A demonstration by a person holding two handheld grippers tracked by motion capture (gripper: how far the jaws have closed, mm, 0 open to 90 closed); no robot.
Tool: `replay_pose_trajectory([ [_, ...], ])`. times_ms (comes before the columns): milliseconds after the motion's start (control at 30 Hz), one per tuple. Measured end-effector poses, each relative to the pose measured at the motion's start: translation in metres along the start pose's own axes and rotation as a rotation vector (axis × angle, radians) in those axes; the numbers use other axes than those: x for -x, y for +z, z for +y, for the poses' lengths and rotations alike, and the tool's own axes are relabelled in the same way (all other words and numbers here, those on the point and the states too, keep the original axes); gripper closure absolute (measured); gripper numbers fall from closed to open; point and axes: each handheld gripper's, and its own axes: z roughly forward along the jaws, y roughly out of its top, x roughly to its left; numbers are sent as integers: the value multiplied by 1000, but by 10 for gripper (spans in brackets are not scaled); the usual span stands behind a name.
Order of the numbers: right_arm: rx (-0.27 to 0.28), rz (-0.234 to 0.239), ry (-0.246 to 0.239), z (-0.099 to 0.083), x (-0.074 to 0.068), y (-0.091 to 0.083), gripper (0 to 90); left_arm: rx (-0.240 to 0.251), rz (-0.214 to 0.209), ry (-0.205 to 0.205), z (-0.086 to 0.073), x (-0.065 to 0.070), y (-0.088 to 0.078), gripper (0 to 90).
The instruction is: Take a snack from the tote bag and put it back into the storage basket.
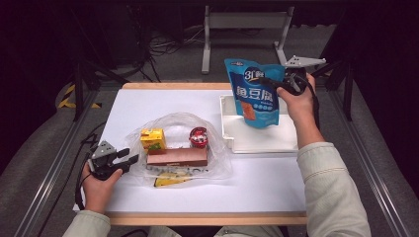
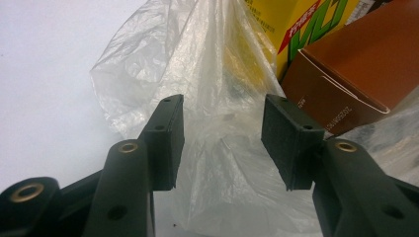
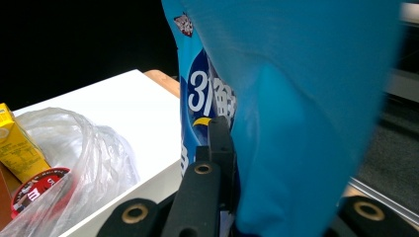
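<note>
High view: a white table with wooden edges fills the centre; grey floor, cables and a metal stand lie beyond in a dark room. At upper right, the right gripper pinches a blue pouch above a white tray. At lower left, the left gripper, jaws spread, rests at a clear bag holding a yellow carton and brown box.
</note>
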Motion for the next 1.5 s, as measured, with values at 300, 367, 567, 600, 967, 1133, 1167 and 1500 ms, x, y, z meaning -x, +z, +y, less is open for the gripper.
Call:
replay_pose_trajectory([
  [300, 0, -2, 2, -3, 0, 2, 892, 0, -2, 0, 0, 1, 0, 517],
  [367, 1, -4, 1, -3, 0, 2, 891, 0, -2, 2, 0, 1, 0, 517],
  [567, -4, -12, 1, -4, 2, 4, 890, 1, -1, 2, 0, 1, 0, 517],
  [600, -4, -14, 2, -5, 2, 4, 889, 0, -3, 2, 0, 1, 0, 517],
  [967, 27, -34, 18, -8, 6, -3, 854, -1, -2, 4, 0, 1, 1, 516],
  [1133, 38, -50, 21, -11, 9, -8, 820, -2, -2, 6, 0, 2, 1, 516],
  [1167, 50, -53, 22, -12, 9, -8, 796, -3, -2, 5, 1, 2, 1, 516],
  [1500, 133, -81, -7, -2, 1, -14, 515, -6, -5, 5, 0, 2, 1, 516],
])
